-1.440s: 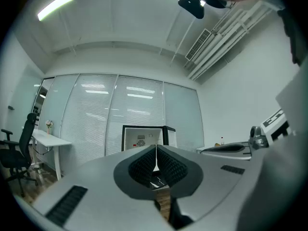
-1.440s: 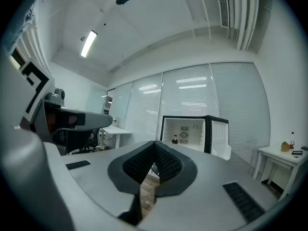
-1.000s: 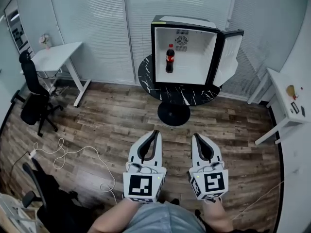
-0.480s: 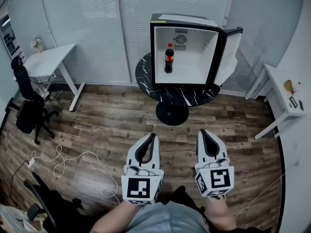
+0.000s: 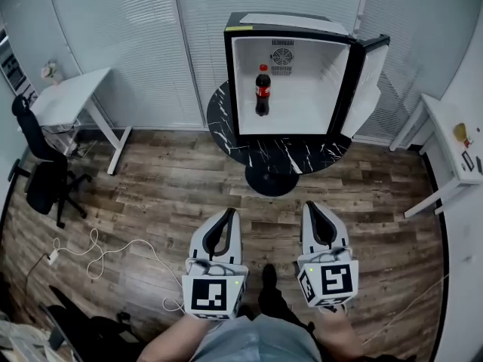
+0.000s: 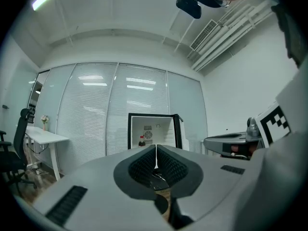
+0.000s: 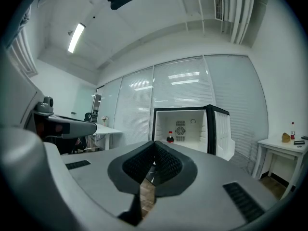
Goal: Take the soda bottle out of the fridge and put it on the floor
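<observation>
wood floor (image 5: 173,187), blinds (image 5: 143,44) along the far wall, white desk (image 5: 68,100) and black chair (image 5: 41,183) left, second desk (image 5: 453,149) right, cable (image 5: 98,247) near left.

Soda bottle (image 5: 262,90) in fridge (image 5: 290,75) on round table (image 5: 278,151).

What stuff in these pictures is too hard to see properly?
- Soda bottle label: too small to read in every view.
- Yellow thing on the right white table: head view, too small to name, near the edge.
- Hands holding the left tool and right tool: head view, hidden under the marker cubes.
</observation>
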The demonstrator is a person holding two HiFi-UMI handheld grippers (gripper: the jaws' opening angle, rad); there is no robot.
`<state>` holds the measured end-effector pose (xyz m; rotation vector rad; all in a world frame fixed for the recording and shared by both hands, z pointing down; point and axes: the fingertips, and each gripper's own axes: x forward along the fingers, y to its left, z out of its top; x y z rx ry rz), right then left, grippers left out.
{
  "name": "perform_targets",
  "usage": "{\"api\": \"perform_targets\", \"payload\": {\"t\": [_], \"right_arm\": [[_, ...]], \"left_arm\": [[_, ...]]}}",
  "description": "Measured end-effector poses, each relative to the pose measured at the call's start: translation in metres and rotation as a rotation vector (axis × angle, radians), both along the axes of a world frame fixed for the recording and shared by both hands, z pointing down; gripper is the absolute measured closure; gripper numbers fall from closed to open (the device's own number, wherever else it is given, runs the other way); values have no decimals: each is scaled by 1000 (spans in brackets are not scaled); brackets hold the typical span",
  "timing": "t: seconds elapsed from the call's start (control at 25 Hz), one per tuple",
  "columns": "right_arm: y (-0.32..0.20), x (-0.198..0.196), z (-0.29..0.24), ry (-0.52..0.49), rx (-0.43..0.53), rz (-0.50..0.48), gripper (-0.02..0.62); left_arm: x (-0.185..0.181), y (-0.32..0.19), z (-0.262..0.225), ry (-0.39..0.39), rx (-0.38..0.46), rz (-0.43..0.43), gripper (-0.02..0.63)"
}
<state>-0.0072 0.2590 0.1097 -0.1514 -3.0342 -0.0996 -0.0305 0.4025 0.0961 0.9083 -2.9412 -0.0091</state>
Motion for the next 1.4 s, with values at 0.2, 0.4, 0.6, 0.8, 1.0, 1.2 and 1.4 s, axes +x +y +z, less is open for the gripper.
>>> {"api": "perform_targets", "payload": {"t": [0.2,0.4,0.6,0.8,1.0,1.2,1.4], "right_arm": [[-40,-64,12,14,-20,-14,581],[-77,-123,15,15,-35,-43,581],[-103,-165,15,12,-37,-76,581],[-114,-202,15,8,-29,-96,581],[-116,-240,21,15,-15,-101,581],[-116,-287,31,23,14,-106,581],[-110,-342,37,37,19,-109,581]], "left_arm": [[-61,-38,8,-3,-52,-10,583],[-117,-83,7,-4,-68,-19,583],[-154,-114,4,-22,-64,-34,583],[-185,-119,8,-18,-69,-65,583],[-222,-120,15,-14,-65,-85,583],[-267,-125,30,0,-28,-70,583],[-318,-135,28,-21,2,-39,583]]}}
